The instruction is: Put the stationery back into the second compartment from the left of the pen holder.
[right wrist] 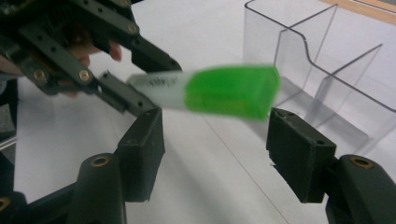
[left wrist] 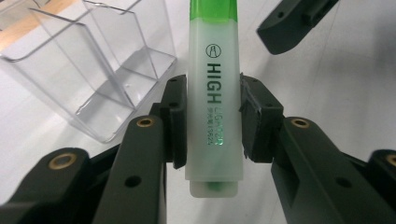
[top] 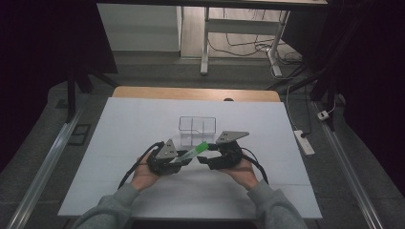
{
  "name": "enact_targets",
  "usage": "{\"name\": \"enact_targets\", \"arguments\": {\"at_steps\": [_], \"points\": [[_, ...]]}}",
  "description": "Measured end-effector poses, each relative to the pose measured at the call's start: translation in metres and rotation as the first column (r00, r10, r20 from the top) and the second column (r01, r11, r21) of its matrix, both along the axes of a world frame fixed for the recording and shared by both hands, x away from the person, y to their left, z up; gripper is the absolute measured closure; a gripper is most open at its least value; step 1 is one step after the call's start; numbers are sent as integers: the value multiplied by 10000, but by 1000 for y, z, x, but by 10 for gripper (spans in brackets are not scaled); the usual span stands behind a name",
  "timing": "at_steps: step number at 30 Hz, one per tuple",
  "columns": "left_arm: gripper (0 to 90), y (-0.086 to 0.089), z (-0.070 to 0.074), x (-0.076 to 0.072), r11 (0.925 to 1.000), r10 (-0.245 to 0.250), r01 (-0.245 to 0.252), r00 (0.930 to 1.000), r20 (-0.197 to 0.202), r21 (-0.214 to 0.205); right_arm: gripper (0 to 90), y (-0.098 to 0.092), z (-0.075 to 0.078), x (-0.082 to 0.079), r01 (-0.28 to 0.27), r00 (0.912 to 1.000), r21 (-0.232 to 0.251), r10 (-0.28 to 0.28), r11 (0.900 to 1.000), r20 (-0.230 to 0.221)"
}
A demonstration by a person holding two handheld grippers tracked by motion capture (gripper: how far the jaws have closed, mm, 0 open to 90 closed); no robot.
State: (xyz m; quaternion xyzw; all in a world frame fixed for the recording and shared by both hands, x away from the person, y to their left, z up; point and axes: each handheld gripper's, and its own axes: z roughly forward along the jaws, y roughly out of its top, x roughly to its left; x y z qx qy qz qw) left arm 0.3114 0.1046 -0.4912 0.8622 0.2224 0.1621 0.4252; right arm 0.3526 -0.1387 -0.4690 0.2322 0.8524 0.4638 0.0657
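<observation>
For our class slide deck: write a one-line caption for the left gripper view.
Left tongs clamp a green highlighter by its barrel beside a clear plastic organizer.

Clear plastic organizer (top: 197,128) with divided compartments is standing upright near the middle of the white surface (top: 119,143). Wooden edge (top: 196,93) is showing along the far side. White power strip (top: 304,141) is lying on the floor to the right, its cable (top: 288,102) trailing away.

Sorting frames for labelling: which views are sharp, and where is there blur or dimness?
Left gripper view: sharp, print on the highlighter readable. Right gripper view: its green cap is smeared by motion blur, while the clear organizer stays crisp. High view: dim, with dark surroundings.
</observation>
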Motion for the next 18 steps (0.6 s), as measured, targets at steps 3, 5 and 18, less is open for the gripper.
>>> {"name": "enact_targets", "arguments": {"at_steps": [3, 5, 18], "points": [[652, -5, -3, 0, 9999, 64, -65, 10000, 61, 124, 381, 2, 0, 0, 80, 10000, 178, -79, 9998, -48], [652, -8, -5, 0, 9997, 95, -97, 9999, 102, 204, 408, 2, 0, 0, 288, 9995, 286, -283, 9992, -162], [649, -21, -13, 2, 9963, 212, -219, 9997, 92, 835, 696, 2, 1, 4, 29, 9924, 1557, 163, 9878, -1216]]}}
